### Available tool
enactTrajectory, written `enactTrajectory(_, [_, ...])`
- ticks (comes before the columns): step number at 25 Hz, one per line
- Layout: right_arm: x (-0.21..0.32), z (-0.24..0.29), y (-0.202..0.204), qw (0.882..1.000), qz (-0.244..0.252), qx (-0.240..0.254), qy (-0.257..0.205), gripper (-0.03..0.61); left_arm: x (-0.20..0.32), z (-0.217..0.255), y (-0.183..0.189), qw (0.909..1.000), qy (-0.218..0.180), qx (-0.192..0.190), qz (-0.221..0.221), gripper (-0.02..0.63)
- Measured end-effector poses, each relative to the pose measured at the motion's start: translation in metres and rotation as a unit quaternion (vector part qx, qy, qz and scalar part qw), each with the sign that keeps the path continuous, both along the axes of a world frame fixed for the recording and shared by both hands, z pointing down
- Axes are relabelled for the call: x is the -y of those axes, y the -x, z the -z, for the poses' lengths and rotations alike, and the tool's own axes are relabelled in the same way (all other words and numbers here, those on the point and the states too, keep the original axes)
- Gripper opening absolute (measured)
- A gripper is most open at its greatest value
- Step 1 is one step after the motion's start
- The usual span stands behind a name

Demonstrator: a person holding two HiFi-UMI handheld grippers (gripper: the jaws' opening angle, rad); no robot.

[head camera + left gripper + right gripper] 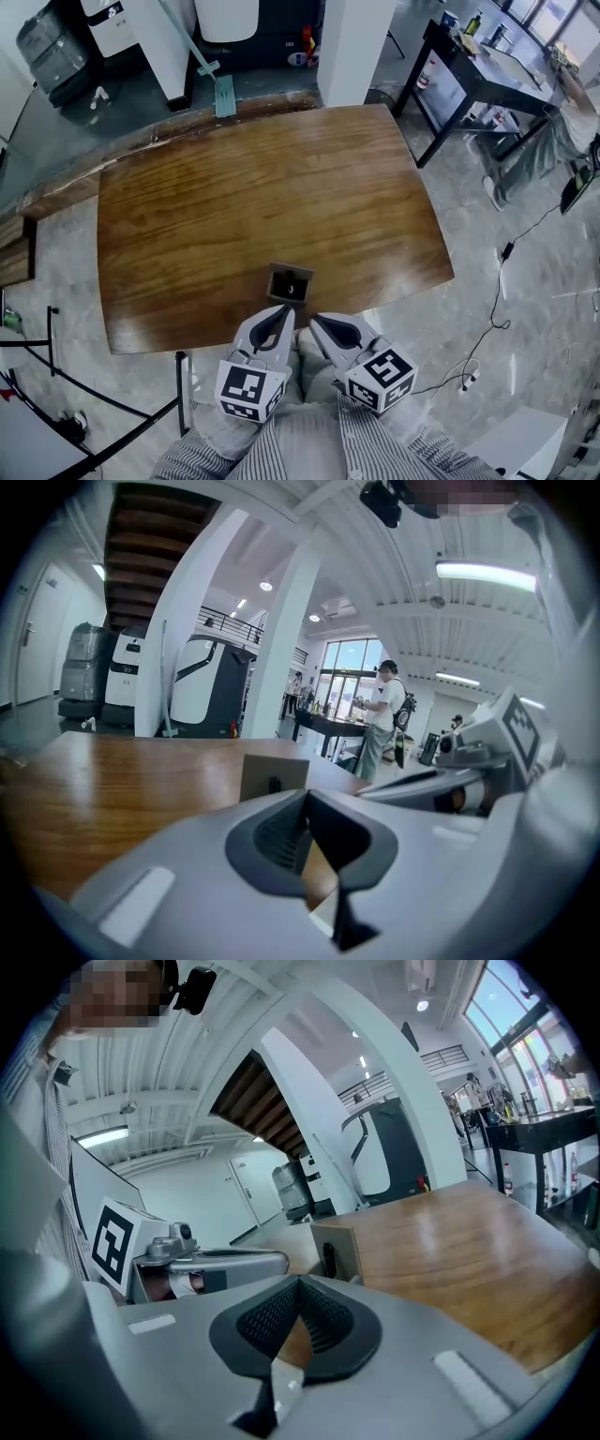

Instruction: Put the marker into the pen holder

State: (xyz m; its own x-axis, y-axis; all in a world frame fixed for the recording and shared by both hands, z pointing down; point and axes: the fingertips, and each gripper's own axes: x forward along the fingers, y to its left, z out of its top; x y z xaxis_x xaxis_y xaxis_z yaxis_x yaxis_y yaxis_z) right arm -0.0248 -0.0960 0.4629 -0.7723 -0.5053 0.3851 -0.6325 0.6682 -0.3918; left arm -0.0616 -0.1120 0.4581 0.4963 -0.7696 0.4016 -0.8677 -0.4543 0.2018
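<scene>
Pen holder point(290, 268), a small square box, stands on the wooden tabletop point(262, 187) close to its near edge, just ahead of both tools. No marker lies anywhere on the bare wood. A short dark shape point(292, 287) shows in the holder's opening in the head view, and a dark upright mark shows against its near wall in the two gripper views. This is probably the marker, already inside, though the pictures are too small to be sure.

The left hand-held gripper point(285, 310) and the right hand-held gripper point(317, 322) hover side by side at the tabletop's near edge, above the person's striped sleeves, tips pointing at the holder. In each gripper view the jaws meet at the tips with nothing between them, so both are closed and empty.

Judged from this, the placing looks done and what remains is to keep clear. The holder is light-looking and sits near the edge, so any move of the tools should go up and away from it, not forward, lest a closed tip nudge the box or tip out what stands in it
</scene>
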Motion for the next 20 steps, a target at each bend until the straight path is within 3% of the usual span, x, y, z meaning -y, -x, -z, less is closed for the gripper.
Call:
enactTrajectory(11, [-0.014,0.008,0.006,0.999,0.021,-0.041,-0.023,0.000,-0.029,0.003,-0.006,0.9981,0.035,-0.036,-0.037,0.008])
enactTrajectory(20, [-0.016,0.015,0.009,0.997,0.029,-0.055,-0.046,0.000,-0.032,0.007,0.002,0.9975,0.040,-0.046,-0.037,0.008])
